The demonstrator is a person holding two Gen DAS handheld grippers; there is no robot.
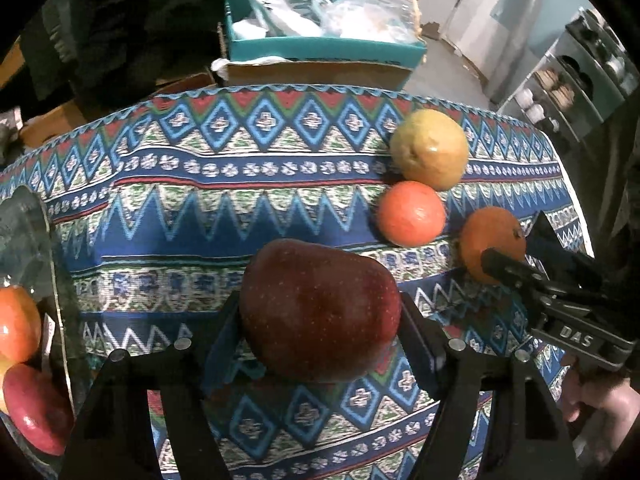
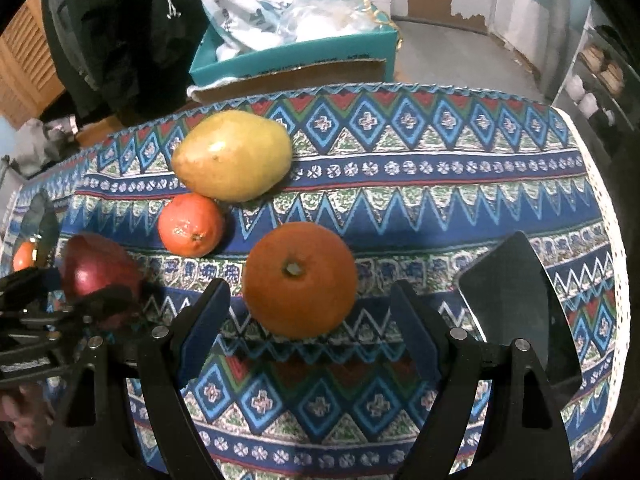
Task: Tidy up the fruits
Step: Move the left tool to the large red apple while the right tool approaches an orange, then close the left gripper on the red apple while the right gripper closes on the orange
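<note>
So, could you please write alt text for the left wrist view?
The left gripper clamps a dark red apple above a patterned tablecloth. To its right lie a pear and two oranges, the right gripper at the nearer one.

Cut off by the left edge of the left wrist view: a glass bowl (image 1: pixel 38 240), showing only part of its rim and wall, with the fruit inside (image 1: pixel 18 322) seen only in part through it. Hidden under the dark red apple (image 1: pixel 320 312): the tablecloth (image 1: pixel 240 184) beneath, and the inner faces of the left gripper (image 1: pixel 320 320) where they meet the skin. Partly covered by a finger of the right gripper (image 1: pixel 516 256): the near side of the orange (image 1: pixel 486 228). Blurred beyond the table: contents of the teal box (image 1: pixel 320 48) and items on the shelves (image 1: pixel 560 88), too indistinct to name. Cropped at the lower corner: a hand (image 1: pixel 600 412).

In the right wrist view, mostly screened by the other gripper: the red apple (image 2: pixel 96 264). Too small to identify: an orange-coloured fruit (image 2: pixel 24 256) at the left edge. Unidentifiable: a dark flat shape (image 2: pixel 516 304) at right.
</note>
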